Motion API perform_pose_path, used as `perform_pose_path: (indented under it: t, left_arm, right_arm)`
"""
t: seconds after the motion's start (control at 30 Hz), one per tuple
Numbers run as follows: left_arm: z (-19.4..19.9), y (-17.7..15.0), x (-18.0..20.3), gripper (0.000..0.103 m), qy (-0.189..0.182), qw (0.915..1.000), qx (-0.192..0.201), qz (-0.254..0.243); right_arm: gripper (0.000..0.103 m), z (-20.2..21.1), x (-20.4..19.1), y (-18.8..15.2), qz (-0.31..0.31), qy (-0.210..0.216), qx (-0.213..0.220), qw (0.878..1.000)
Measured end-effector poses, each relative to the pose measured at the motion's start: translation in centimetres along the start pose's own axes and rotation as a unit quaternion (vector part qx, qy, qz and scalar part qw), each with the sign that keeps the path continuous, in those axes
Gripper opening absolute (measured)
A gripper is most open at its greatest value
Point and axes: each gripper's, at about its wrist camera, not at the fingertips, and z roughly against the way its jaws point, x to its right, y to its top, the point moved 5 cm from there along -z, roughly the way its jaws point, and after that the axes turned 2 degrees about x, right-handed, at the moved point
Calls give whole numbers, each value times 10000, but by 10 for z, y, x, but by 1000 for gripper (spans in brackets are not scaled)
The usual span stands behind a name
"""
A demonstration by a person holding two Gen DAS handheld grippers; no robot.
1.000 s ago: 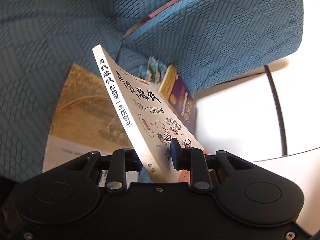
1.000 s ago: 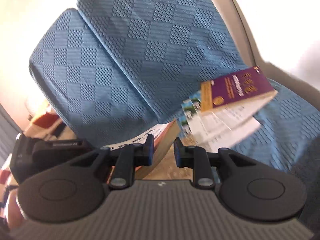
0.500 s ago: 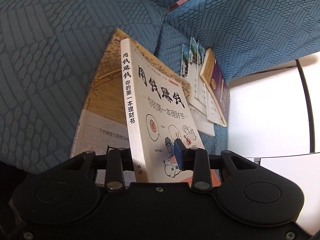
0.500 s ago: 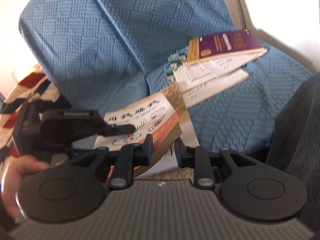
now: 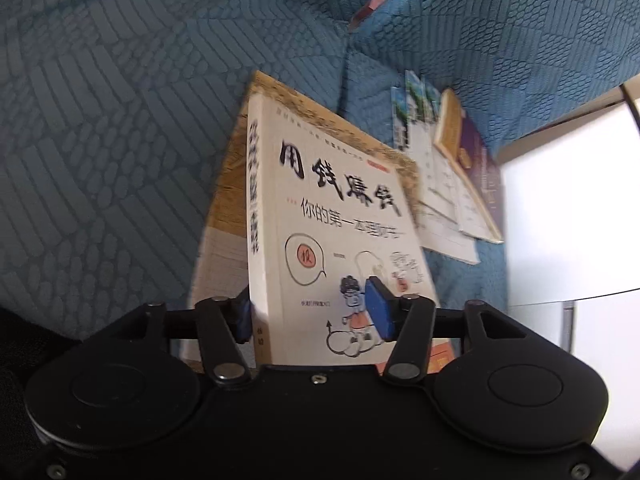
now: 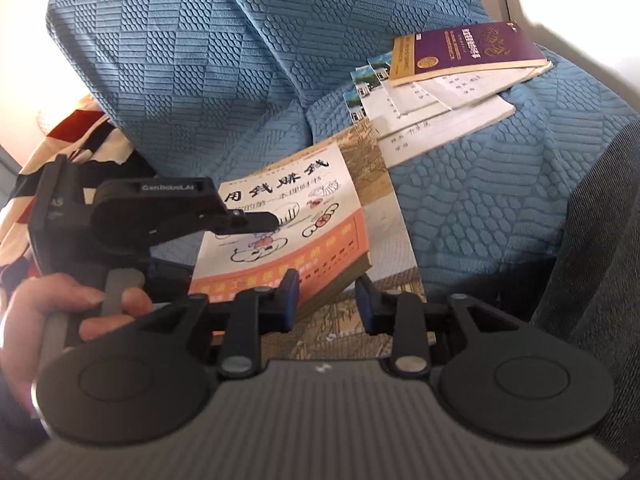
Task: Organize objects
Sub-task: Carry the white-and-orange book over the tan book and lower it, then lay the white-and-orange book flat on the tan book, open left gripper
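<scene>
A thick white paperback (image 5: 340,236) with black brush lettering and cartoon drawings lies tilted on a larger tan-covered book (image 6: 384,216), which rests flat on the blue quilted sofa seat (image 6: 480,208). Its spine side stands between the fingers of the left claw (image 5: 308,314), and its lower page-edge corner between those of the right claw (image 6: 326,300). Both claws' jaws are opening: the left's right pad (image 5: 378,312) stands clear above the cover while its other finger lies close by the spine, and the right's far pad is well apart from the page block, so neither appears to press on the book. Judged from its thick page block and soft cover, the paperback should be moderately heavy and somewhat flexible, with a smooth cover that may slip; the stiff spine edge looks the soundest place to grip. Further back lie thin booklets (image 6: 440,116) under a purple book (image 6: 468,52). Compared with a second ago, the paperback, then raised steeply and clamped by the left claw, has come down onto the tan book, and both claws have lowered and widened.
</scene>
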Motion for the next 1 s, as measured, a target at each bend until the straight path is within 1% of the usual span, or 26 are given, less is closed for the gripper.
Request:
perform_pose_path:
  t: [0.03,0.07,0.2,0.23,0.3,0.4,0.43,0.5,0.57,0.73,0.83,0.9,0.93,1.0]
  left_arm:
    - [1,1,-3,54,154,9999,40,-31]
    - [5,1,-6,51,229,9997,108,-38]
    - [28,4,-8,51,355,9982,441,-195]
    - [35,3,-5,51,397,9974,541,-270]
    - [48,0,0,51,402,9958,726,-395]
    - [60,-11,10,49,453,9933,899,-566]
    - [61,-17,13,46,462,9928,915,-619]
    - [61,-27,19,46,418,9922,922,-728]
    - [59,-37,19,45,425,9920,937,-728]
    - [46,-53,6,36,521,9940,759,-596]
    - [42,-59,5,35,541,9942,719,-581]
    - [39,-62,3,35,603,9940,718,-566]
    - [37,-63,2,34,626,9942,687,-548]
    - [34,-64,0,33,593,9949,624,-535]
  right_arm:
    - [38,1,2,0,1,-86,-37,10000]
    - [37,2,4,0,21,-182,-33,9998]
    - [38,14,9,4,173,-289,105,9994]
    - [42,16,10,5,211,-303,137,9992]
    - [43,20,12,10,342,-251,215,9989]
    - [43,18,14,18,592,-97,360,9975]
    - [43,16,14,21,709,-22,388,9967]
    - [43,10,13,26,886,51,315,9956]
    - [43,2,16,28,883,158,222,9957]
    - [42,-14,24,25,884,128,76,9960]
    - [41,-22,27,22,881,42,-49,9961]
    - [35,-28,27,18,948,-17,-192,9953]
    - [30,-31,27,16,1004,-84,-270,9945]
    - [26,-36,26,12,1106,-184,-391,9929]
